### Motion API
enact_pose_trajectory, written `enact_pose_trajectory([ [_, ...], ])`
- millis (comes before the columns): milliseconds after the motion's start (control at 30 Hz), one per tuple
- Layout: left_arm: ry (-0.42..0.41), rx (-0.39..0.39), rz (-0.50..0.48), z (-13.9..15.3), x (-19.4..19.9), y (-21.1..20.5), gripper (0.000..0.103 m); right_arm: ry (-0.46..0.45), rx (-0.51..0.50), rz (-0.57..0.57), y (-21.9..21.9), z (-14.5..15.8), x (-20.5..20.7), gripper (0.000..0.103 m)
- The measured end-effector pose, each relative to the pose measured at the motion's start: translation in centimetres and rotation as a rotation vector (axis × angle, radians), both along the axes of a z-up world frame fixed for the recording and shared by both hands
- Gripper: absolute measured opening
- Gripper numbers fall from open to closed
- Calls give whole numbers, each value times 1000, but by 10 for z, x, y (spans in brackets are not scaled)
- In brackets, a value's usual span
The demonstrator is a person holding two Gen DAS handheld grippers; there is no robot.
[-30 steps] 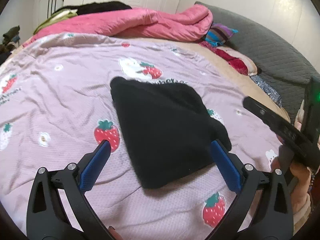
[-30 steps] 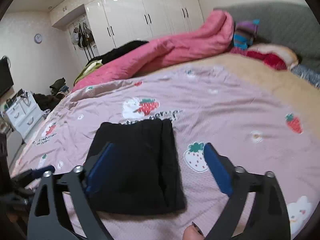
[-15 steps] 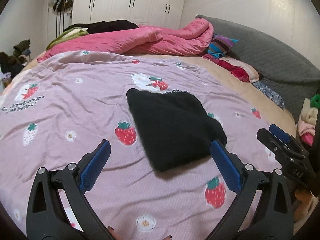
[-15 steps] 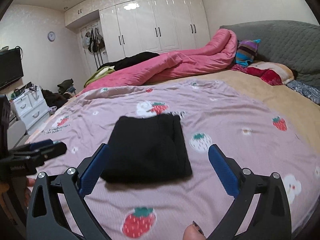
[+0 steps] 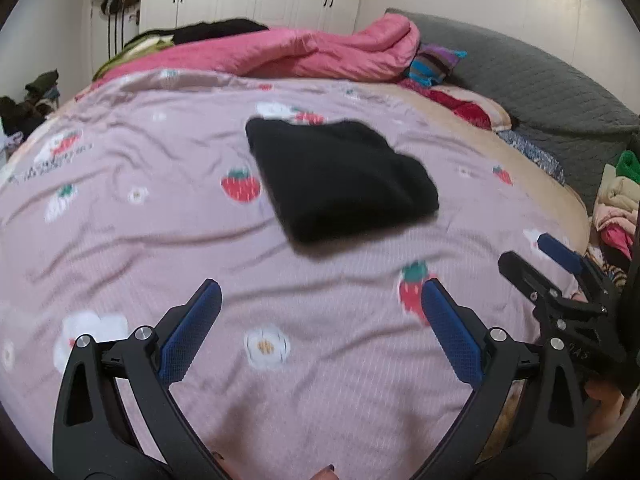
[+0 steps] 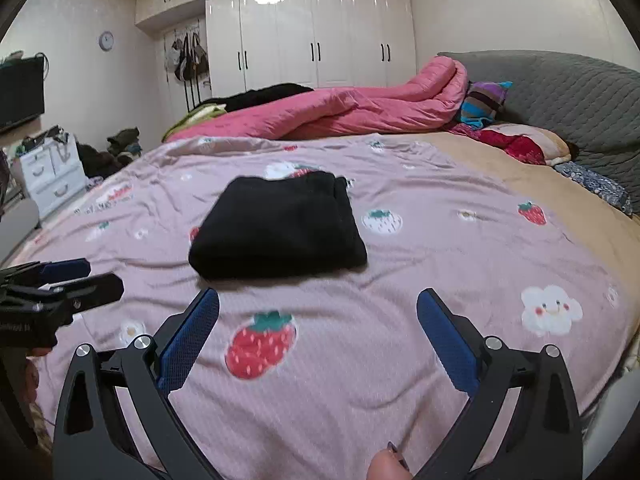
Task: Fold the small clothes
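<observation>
A black garment [image 5: 340, 180] [image 6: 280, 226] lies folded into a compact rectangle on the pink strawberry-print bed cover [image 5: 160, 220] [image 6: 460, 260]. My left gripper [image 5: 320, 312] hangs open above the cover, well short of the garment, with nothing between its blue pads. My right gripper [image 6: 318, 320] is open too, also back from the garment and holding nothing. In the left wrist view the right gripper [image 5: 552, 264] shows at the right edge. In the right wrist view the left gripper [image 6: 60, 284] shows at the left edge.
A pink duvet [image 6: 340, 112] is heaped at the far side of the bed, with colourful pillows [image 6: 484, 104] and a grey headboard [image 6: 560, 88] to the right. White wardrobes [image 6: 312, 28] line the back wall. A pile of clothes [image 5: 616, 196] sits off the bed's right edge.
Both grippers have drawn back and risen from the folded black garment, which now lies further off and smaller in both views. The garment itself has stayed put.
</observation>
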State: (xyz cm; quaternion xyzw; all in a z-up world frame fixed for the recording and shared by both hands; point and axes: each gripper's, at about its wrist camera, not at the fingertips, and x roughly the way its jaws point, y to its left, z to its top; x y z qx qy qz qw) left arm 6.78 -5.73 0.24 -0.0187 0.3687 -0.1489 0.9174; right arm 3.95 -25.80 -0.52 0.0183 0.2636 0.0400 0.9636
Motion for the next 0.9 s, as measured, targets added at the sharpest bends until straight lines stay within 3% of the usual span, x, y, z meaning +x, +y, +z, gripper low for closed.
enact_pose_trajectory([
  [200, -1, -13, 29, -12, -5, 3, 94, 49, 6, -12, 1, -16, 4, 99],
  [767, 21, 43, 86, -18, 2, 14, 94, 69, -6, -4, 3, -21, 7, 99],
  [900, 35, 22, 88, -19, 4, 17, 94, 69, -6, -3, 3, -21, 7, 99],
])
